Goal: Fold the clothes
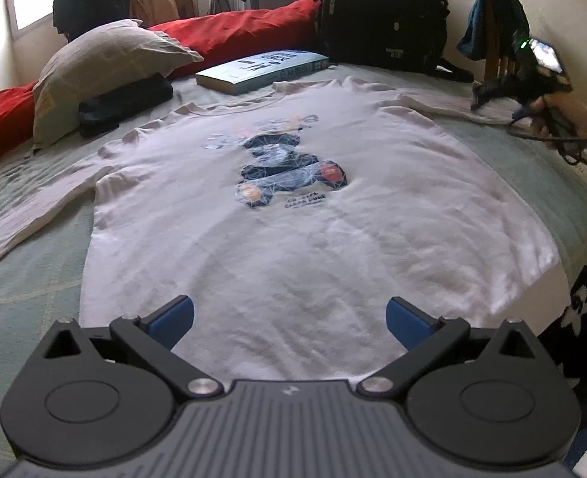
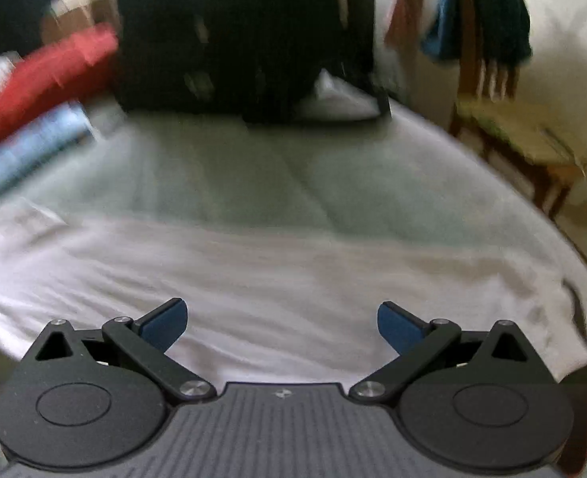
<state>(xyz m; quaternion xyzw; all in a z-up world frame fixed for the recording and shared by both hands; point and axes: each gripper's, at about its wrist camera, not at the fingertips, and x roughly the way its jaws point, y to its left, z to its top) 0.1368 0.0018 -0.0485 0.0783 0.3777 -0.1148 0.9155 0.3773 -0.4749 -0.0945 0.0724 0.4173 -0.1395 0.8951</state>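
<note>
A white long-sleeved shirt (image 1: 293, 231) with a dark bear print lies spread flat across the middle of the green bed (image 1: 26, 279). The left tongs (image 1: 289, 320) hang wide open over its hem at the bottom of the frame, empty. The right tongs (image 2: 281, 324), equally open and empty, hover over one sleeve (image 2: 293, 279); that view is blurred. A blue book (image 1: 261, 69) lies above the collar.
</note>
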